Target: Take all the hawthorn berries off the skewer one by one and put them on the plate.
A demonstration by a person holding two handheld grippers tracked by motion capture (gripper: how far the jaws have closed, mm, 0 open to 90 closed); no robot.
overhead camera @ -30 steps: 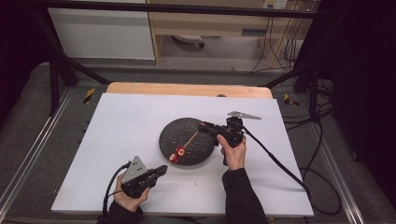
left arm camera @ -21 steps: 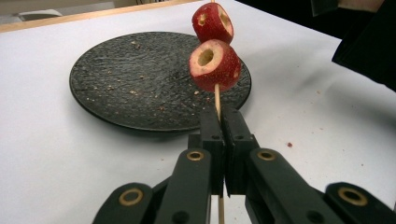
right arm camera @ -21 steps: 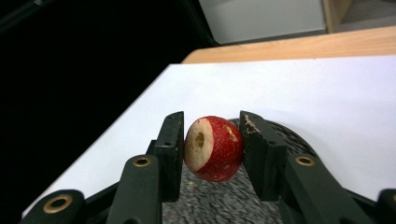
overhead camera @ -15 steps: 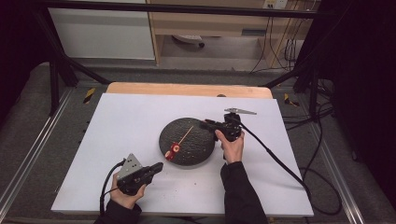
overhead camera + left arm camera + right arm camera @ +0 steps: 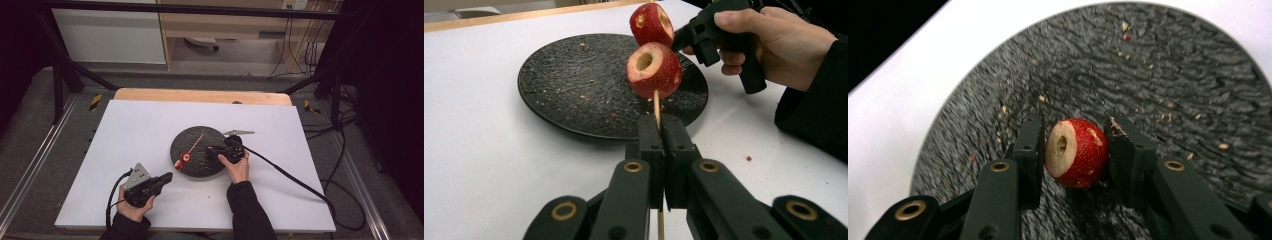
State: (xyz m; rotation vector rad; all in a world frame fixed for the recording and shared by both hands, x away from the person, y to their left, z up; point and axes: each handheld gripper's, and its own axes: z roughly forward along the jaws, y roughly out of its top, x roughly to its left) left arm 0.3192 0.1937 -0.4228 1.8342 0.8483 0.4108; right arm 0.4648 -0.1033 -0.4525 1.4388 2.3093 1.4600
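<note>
At the plate's seven o'clock, the left gripper [image 5: 663,131] is clamped tight on a wooden skewer [image 5: 656,102], with one cored red fruit [image 5: 654,70] already threaded. Over the black plate [image 5: 196,169], near its three o'clock rim, the right gripper [image 5: 212,150] pinches a second cored fruit [image 5: 1077,152] between its pads (hole facing outward). So I judge one piece done, and this one still to be slid onto the point. The white table [image 5: 140,135] lies bare from nine to twelve o'clock, with its edges well away.

One plate [image 5: 197,150], one wooden stick [image 5: 656,107], three cored red fruits [image 5: 653,70] (two on the stick) and two claws [image 5: 663,132].
</note>
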